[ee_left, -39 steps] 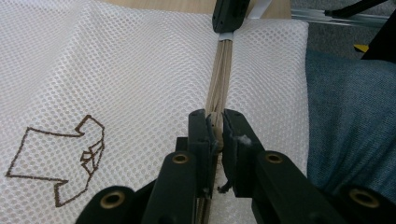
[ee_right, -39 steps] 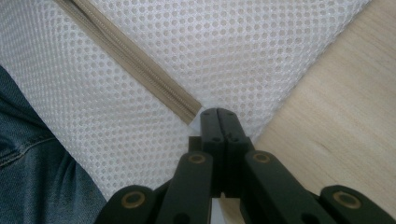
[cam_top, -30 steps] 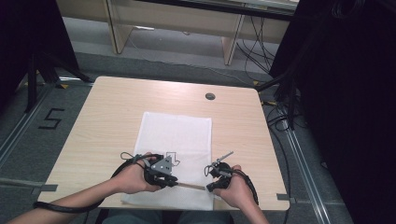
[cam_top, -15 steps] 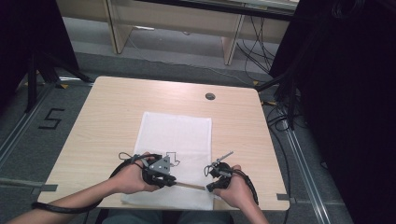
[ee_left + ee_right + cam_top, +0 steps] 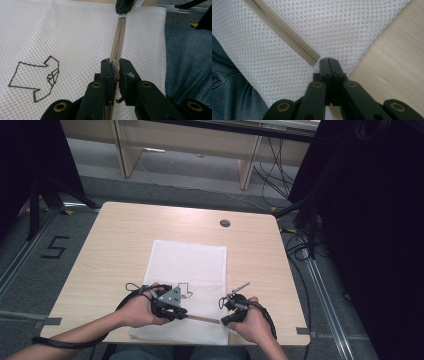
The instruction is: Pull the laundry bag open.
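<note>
Mesh bag [image 5: 189, 270] on table [image 5: 115, 240] centre-front, zipper [image 5: 119, 35] along near edge btwn grippers.

I am seated in what looks like a lab or recording studio: a plain wooden table [image 5: 125, 245] on grey carpet, black curtains [image 5: 370, 220] at both sides, loose cables [image 5: 280, 170], floor rails [image 5: 325, 295], and a taped number five [image 5: 54, 248].

A light wooden table [image 5: 115, 250] — on it lies a white mesh bag [image 5: 187, 270], flat, reaching the near edge.
</note>
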Action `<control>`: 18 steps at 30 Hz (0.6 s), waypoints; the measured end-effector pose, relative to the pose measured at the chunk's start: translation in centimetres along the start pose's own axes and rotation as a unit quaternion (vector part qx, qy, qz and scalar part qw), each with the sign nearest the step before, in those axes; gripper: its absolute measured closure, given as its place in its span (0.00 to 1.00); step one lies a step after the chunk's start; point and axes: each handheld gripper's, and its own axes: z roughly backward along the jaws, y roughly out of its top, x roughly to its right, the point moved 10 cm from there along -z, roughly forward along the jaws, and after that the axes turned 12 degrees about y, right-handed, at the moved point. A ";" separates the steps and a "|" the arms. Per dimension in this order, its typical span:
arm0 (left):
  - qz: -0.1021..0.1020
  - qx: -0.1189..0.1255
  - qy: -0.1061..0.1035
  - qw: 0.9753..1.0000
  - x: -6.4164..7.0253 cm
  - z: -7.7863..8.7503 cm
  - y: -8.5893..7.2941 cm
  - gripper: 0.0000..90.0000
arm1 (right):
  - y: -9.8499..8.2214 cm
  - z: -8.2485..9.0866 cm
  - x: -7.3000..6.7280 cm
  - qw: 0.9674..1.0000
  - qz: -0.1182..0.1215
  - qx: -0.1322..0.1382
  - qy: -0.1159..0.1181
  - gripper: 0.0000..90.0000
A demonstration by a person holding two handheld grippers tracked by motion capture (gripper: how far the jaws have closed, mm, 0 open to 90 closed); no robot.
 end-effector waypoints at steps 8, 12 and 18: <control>0.010 -0.001 -0.002 1.000 0.0 0.2 -0.1 0.91 | 0.1 0.0 0.1 1.000 0.007 0.002 0.001 1.00; -0.001 -0.006 0.005 1.000 -0.2 0.3 -0.3 0.91 | 0.1 -0.1 0.1 1.000 0.009 0.003 0.002 1.00; 0.013 -0.002 0.002 1.000 -0.3 0.6 -0.3 0.91 | 0.1 -0.1 0.1 1.000 0.009 0.001 0.004 1.00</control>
